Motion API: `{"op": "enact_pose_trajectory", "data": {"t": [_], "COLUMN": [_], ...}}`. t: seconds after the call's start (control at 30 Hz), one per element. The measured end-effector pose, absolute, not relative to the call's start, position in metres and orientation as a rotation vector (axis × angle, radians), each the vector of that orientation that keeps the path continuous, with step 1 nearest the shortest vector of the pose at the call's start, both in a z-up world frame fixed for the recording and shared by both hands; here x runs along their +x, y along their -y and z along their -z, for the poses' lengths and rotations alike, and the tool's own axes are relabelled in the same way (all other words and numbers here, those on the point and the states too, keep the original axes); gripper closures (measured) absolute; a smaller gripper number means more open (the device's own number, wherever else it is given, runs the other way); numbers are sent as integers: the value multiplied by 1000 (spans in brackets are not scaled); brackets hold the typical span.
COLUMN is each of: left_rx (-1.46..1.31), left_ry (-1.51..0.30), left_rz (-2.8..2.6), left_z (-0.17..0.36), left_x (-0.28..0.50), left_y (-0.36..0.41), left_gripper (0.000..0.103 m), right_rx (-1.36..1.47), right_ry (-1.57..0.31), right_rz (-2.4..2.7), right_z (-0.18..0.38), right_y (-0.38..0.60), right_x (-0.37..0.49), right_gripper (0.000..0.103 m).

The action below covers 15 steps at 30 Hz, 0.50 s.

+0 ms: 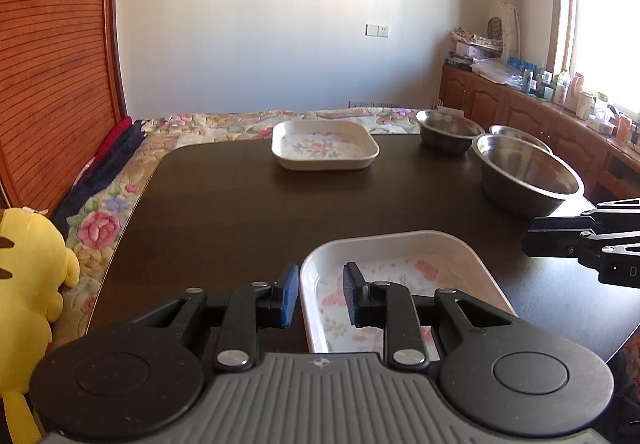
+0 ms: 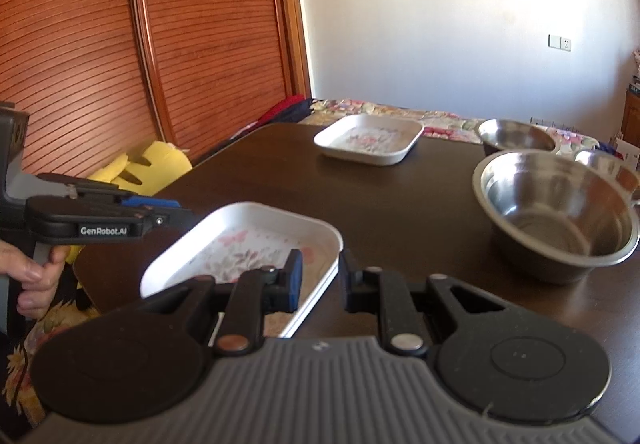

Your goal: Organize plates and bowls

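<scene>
A white square plate with a flower print (image 1: 404, 264) lies at the near edge of the dark table; it also shows in the right wrist view (image 2: 248, 240). My left gripper (image 1: 322, 296) is open, its fingers straddling the plate's left rim. My right gripper (image 2: 320, 280) is open, its fingers straddling the plate's right rim. A second flowered plate (image 1: 324, 144) (image 2: 370, 140) lies at the far side. A large steel bowl (image 1: 524, 172) (image 2: 556, 212) stands at the right, with two smaller steel bowls (image 1: 446, 130) (image 2: 516, 138) behind it.
The dark wooden table (image 1: 224, 204) stands on a floral bedspread (image 1: 100, 224). A yellow plush toy (image 1: 28, 264) lies at the left. A wooden slatted door (image 1: 52, 64) is left; a cluttered wooden cabinet (image 1: 532, 108) runs along the right.
</scene>
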<state>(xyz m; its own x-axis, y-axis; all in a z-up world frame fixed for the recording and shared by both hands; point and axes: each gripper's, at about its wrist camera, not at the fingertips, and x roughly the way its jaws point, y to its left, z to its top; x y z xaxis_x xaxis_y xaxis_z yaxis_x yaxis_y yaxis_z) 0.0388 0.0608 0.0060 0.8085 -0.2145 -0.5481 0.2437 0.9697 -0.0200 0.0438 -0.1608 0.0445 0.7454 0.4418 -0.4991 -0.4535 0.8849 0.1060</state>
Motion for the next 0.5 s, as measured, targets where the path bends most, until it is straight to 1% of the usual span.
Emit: {"op": "enact_pose_trajectory", "data": {"t": [0.07,0.13,0.17,0.23,0.27,0.33,0.5], "left_rx": [60,67,66,55,52,52,55], "left_ry": [-571,-558,-553,-548,-545,-531,-495], "left_rz": [249,253,258,266,266,264,260], "left_z": [-10,-14,-17,-22,-25,-30,-40], "left_x": [41,44,46,51,54,60,81], "left_y": [-59,-58,-58,-60,-60,-61,-62], "left_gripper": [69,59,57,47,44,29,12], "right_rx": [-25,-28,-30,-31,-29,-20,-30], "right_ry": [-532,-524,-519,-509,-506,-500,-475], "right_rz": [-489,-488,-487,-484,-484,-485,-480], "right_z": [-48,-52,-54,-59,-60,-65,-77], "right_y": [162,164,164,166,168,172,178], "right_x": [45,47,48,51,53,58,72], "right_gripper": [82,82,82,82,82,82,81]}}
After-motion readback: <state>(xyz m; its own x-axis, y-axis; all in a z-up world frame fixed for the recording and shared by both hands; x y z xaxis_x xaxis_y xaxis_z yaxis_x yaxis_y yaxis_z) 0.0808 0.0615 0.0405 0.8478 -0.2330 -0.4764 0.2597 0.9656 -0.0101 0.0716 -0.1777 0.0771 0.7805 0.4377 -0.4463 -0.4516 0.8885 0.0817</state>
